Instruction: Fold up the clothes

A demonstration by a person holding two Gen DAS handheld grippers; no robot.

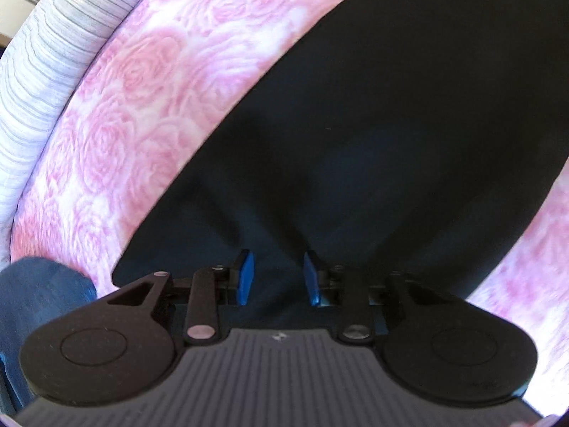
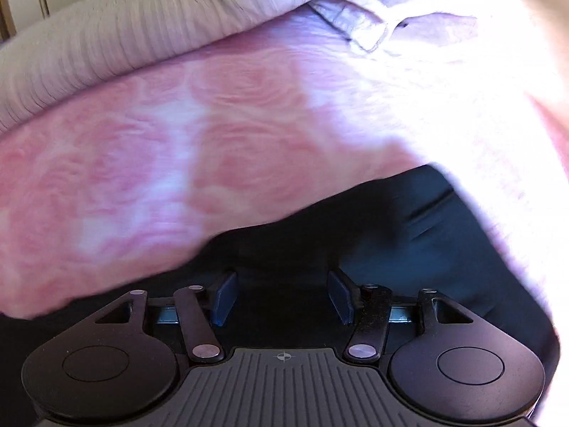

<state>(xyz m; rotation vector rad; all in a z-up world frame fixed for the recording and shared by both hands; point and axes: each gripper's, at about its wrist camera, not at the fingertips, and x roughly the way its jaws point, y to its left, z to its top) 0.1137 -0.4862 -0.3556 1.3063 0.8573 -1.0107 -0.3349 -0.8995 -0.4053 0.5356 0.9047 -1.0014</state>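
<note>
A dark garment [image 1: 355, 142] is laid on a pink rose-print bedspread [image 1: 149, 82], with a striped grey quilt [image 1: 39, 82] bunched at the far side. In the left view the left gripper [image 1: 279, 277] is seen low over the cloth, fingers spread, with fabric between and ahead of the pads; no pinch is made out. In the right view the right gripper [image 2: 282, 297] is likewise spread over the garment's [image 2: 409, 235] near part, nothing clamped. The cloth is judged soft, light and limp: it should drape and sag when lifted, and a single layer could slip. Hold is best taken at an edge or corner, where the straight left edge meets the bedspread. Garment type cannot be told; full outline, hems and fold state are cut off. A pale shirt collar [image 2: 370, 32] is visible far right. Glare washes out the right side; motion blur softens the edges.
</note>
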